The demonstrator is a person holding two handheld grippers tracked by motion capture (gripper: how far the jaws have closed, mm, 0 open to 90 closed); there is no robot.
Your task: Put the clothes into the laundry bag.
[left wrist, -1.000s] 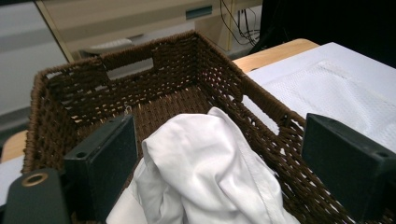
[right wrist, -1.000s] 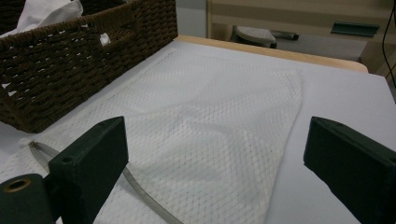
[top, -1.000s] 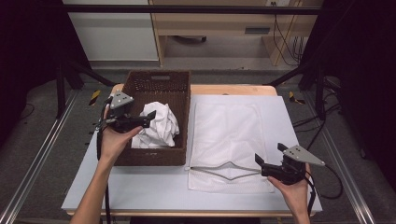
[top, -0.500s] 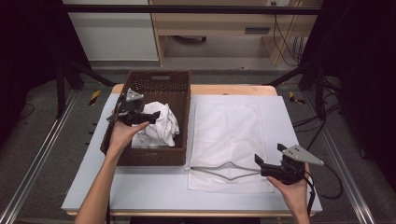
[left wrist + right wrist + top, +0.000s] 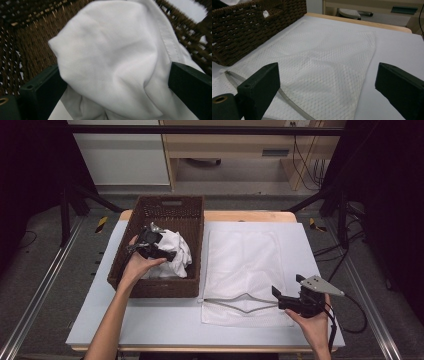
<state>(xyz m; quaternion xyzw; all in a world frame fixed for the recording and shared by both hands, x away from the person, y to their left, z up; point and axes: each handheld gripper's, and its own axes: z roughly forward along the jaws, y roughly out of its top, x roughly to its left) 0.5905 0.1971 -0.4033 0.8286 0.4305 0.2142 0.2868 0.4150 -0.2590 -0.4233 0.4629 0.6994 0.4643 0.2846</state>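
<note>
A crumpled white cloth [image 5: 179, 251] lies in a brown wicker basket [image 5: 170, 205] at the table's left. My left gripper [image 5: 170, 255] reaches down into the basket. Its jaws have just been opening and now stand wide on either side of the cloth [image 5: 107, 50], which bulges between them unpinched. A white mesh laundry bag [image 5: 245, 260] lies flat to the right of the basket, its zipper [image 5: 235, 302] gaping along the near edge. My right gripper [image 5: 277, 299] hovers at the bag's near right corner, open and holding nothing, with the mesh [image 5: 319, 55] beyond its jaws.
The basket wall [image 5: 249, 27] rises just left of the bag. The grey-white table top [image 5: 150, 320] has bare room in front of the basket and right of the bag. Black frame posts and cables [image 5: 345, 320] stand beyond the table edges.
My left hand has moved down and forward into the basket, bringing its gripper onto the white cloth. The right hand and the mesh bag have stayed put.
</note>
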